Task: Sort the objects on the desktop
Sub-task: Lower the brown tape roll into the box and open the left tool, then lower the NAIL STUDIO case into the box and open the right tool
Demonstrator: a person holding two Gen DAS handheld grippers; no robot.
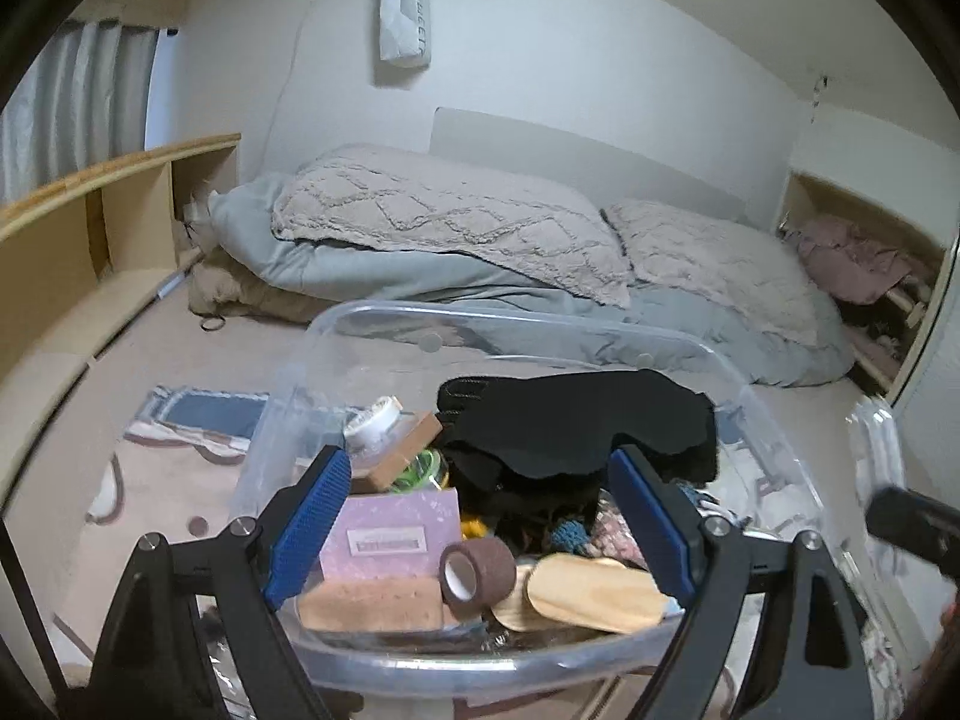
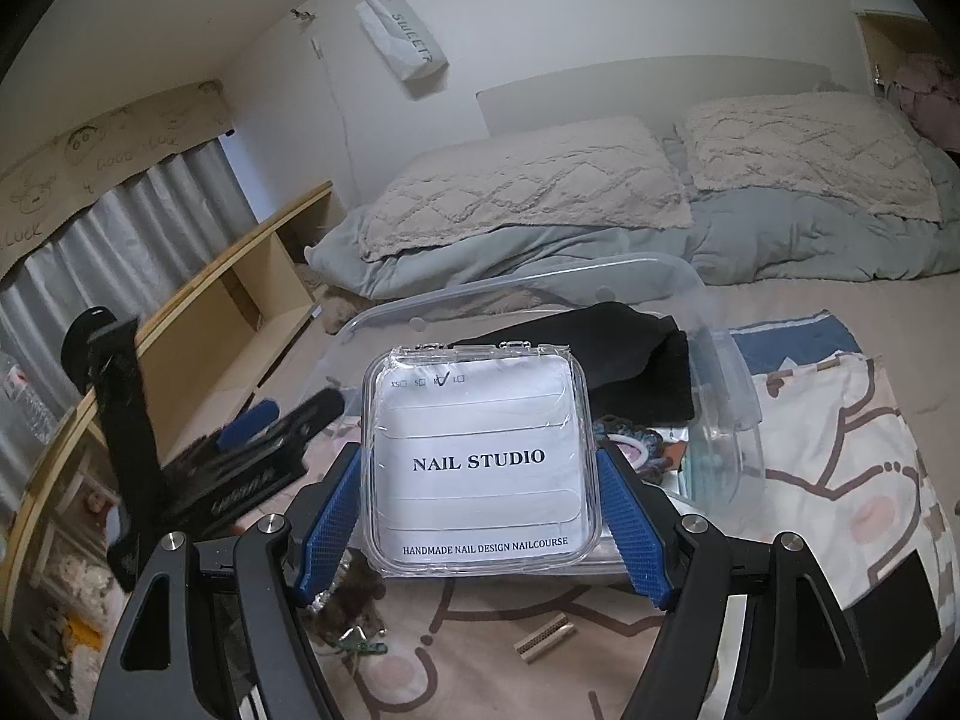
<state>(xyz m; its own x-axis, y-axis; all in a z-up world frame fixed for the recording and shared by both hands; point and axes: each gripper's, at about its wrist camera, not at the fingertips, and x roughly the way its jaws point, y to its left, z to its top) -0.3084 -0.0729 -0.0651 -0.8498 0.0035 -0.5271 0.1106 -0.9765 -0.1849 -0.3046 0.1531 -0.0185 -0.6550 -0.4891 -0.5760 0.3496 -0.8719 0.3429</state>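
Observation:
A clear plastic bin [image 1: 606,339] sits on the bed and holds several items: a black cloth [image 1: 576,420], a pink card [image 1: 396,534], a brown tape roll [image 1: 477,573], a wooden piece [image 1: 594,594]. My left gripper [image 1: 480,516] is open, its blue pads over the bin's near rim, holding nothing. My right gripper [image 2: 480,516] is shut on a clear "NAIL STUDIO" case [image 2: 480,462], held above the bed in front of the bin [image 2: 720,420]. The left gripper also shows in the right wrist view [image 2: 252,426], at the left.
Pillows [image 1: 456,216] and a grey duvet [image 1: 720,324] lie behind the bin. A wooden shelf [image 1: 90,222] runs along the left. A small ridged wooden piece [image 2: 543,639] and a dark bundle [image 2: 354,606] lie on the patterned bed cover.

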